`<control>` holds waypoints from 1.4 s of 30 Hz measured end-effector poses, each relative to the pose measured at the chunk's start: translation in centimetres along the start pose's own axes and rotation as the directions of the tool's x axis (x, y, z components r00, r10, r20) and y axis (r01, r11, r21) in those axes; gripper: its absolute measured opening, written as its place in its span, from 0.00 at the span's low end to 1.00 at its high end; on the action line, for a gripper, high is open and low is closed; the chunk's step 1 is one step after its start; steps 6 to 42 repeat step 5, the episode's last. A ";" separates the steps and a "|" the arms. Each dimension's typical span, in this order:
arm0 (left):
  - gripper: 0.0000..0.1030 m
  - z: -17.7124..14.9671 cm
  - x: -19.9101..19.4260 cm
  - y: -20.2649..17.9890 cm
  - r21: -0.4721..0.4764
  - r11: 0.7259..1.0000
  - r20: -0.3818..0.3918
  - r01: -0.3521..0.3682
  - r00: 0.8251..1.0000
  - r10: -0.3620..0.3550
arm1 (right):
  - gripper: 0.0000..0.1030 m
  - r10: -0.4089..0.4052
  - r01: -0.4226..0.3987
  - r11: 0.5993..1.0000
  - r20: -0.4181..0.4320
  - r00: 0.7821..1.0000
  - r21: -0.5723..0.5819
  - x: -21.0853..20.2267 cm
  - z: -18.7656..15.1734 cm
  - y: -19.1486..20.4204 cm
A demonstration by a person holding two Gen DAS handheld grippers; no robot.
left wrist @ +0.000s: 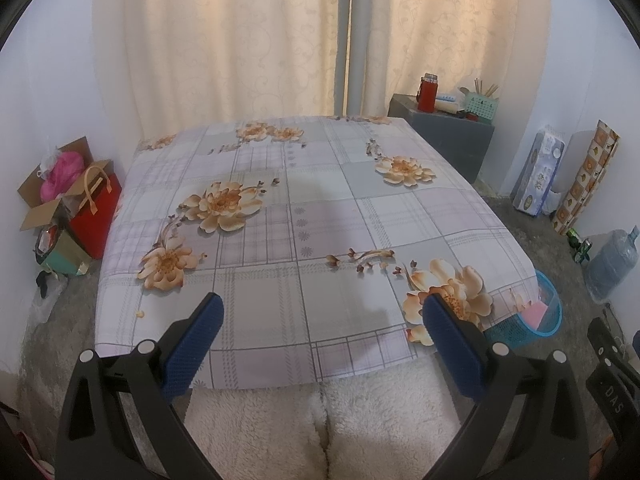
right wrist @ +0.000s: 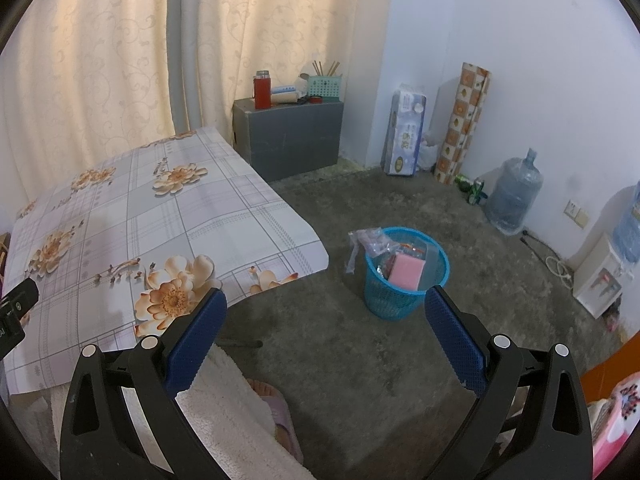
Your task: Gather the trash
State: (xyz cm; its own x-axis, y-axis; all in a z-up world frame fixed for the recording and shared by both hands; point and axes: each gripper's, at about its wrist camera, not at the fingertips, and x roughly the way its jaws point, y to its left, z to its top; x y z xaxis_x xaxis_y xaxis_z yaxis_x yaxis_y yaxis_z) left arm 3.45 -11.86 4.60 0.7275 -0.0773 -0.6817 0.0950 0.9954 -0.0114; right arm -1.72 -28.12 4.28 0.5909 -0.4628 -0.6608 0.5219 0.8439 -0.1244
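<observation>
— Tongs first: our left tongs (left wrist: pixel 322 314) hang spread wide and empty over the near edge of the surface (left wrist: pixel 320 184), and our right tongs (right wrist: pixel 326 308) gape just as wide, empty, above the grey floor.

— Where is the trash?

— We see none on the flowered cloth. It sits in the blue basket (right wrist: pixel 374 298) on the floor, right of the surface: a pink packet (right wrist: pixel 406 272) leaning inside, long axis tilted up toward the rim, and a clear wrapper (right wrist: pixel 360 242) draped over the left rim.

— Risks?

— We judge that wrapper could slide off outside, and a careless nudge could tip the light basket.
</observation>
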 end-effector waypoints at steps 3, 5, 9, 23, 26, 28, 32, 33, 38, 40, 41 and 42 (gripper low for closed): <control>0.95 -0.5 0.0 -0.1 0.005 1.000 0.002 -0.001 1.000 0.001 | 0.92 -0.002 0.002 1.000 0.001 1.000 0.000 0.0 0.0 0.0; 0.95 -0.8 -0.2 -0.1 0.012 1.000 0.003 0.000 1.000 0.000 | 0.92 -0.002 0.002 1.000 0.001 1.000 0.001 -0.1 -0.1 0.1; 0.95 -0.8 -0.2 -0.1 0.012 1.000 0.003 0.000 1.000 0.000 | 0.92 -0.002 0.002 1.000 0.001 1.000 0.001 -0.1 -0.1 0.1; 0.95 -0.8 -0.2 -0.1 0.012 1.000 0.003 0.000 1.000 0.000 | 0.92 -0.002 0.002 1.000 0.001 1.000 0.001 -0.1 -0.1 0.1; 0.95 -0.8 -0.2 -0.1 0.012 1.000 0.003 0.000 1.000 0.000 | 0.92 -0.002 0.002 1.000 0.001 1.000 0.001 -0.1 -0.1 0.1; 0.95 -0.8 -0.2 -0.1 0.012 1.000 0.003 0.000 1.000 0.000 | 0.92 -0.002 0.002 1.000 0.001 1.000 0.001 -0.1 -0.1 0.1; 0.95 -0.8 -0.2 -0.1 0.012 1.000 0.003 0.000 1.000 0.000 | 0.92 -0.002 0.002 1.000 0.001 1.000 0.001 -0.1 -0.1 0.1; 0.95 -0.8 -0.2 -0.1 0.012 1.000 0.003 0.000 1.000 0.000 | 0.92 -0.002 0.002 1.000 0.001 1.000 0.001 -0.1 -0.1 0.1; 0.95 -0.8 -0.2 -0.1 0.012 1.000 0.003 0.000 1.000 0.000 | 0.92 -0.002 0.002 1.000 0.001 1.000 0.001 -0.1 -0.1 0.1; 0.95 -0.8 -0.2 -0.1 0.012 1.000 0.003 0.000 1.000 0.000 | 0.92 -0.002 0.002 1.000 0.001 1.000 0.001 -0.1 -0.1 0.1; 0.95 -0.8 -0.2 -0.1 0.012 1.000 0.003 0.000 1.000 0.000 | 0.92 -0.002 0.002 1.000 0.001 1.000 0.001 -0.1 -0.1 0.1; 0.95 -0.8 -0.2 -0.1 0.012 1.000 0.003 0.000 1.000 0.000 | 0.92 -0.002 0.002 1.000 0.001 1.000 0.001 -0.1 -0.1 0.1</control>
